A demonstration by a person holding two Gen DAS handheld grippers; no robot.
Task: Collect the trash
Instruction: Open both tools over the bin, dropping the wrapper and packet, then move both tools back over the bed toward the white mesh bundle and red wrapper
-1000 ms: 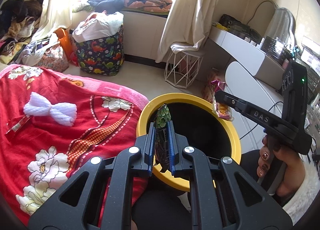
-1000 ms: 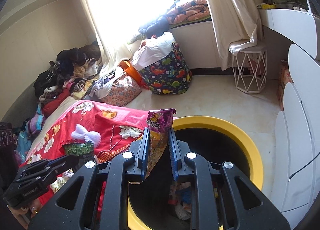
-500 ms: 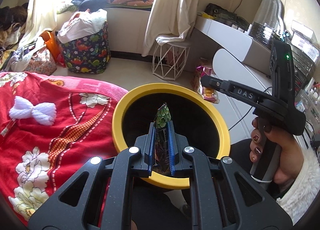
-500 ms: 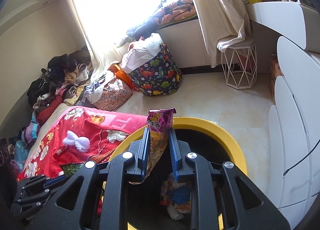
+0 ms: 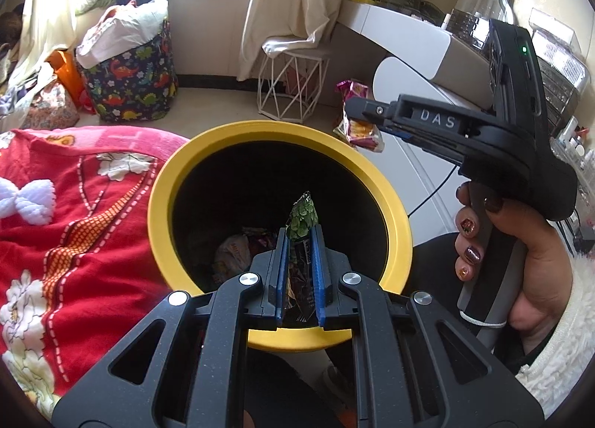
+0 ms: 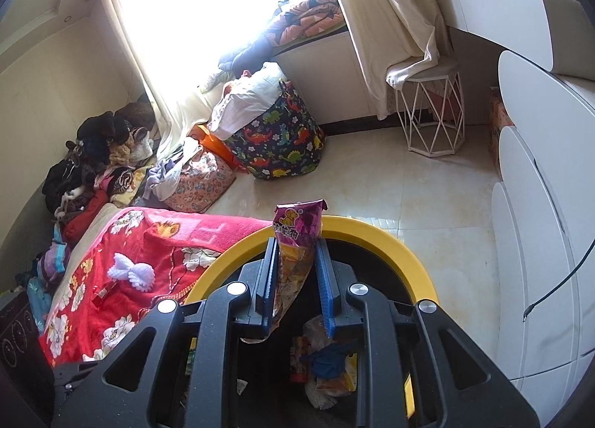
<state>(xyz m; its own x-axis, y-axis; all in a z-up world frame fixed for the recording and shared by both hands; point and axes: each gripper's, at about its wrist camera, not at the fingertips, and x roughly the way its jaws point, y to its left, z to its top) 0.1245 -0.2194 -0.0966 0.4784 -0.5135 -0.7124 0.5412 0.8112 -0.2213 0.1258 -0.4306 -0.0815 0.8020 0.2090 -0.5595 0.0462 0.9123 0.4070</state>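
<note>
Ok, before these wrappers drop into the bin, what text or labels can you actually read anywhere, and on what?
"DAS": white letters on the side of the right gripper.
Purple snack wrapper between the right gripper's jaws: yellow Chinese characters under a cartoon dog, too distorted to read.
Green wrapper in the left gripper: small white print, too small to read.
Trash inside the yellow bin: print blurred.

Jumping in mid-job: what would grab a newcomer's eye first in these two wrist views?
The yellow-rimmed black bin fills the centre, trash already at its bottom. Over its mouth the left gripper clamps a green wrapper; the right gripper, jaws just opening, has a purple snack bag between them. A red floral blanket lies left.
</note>
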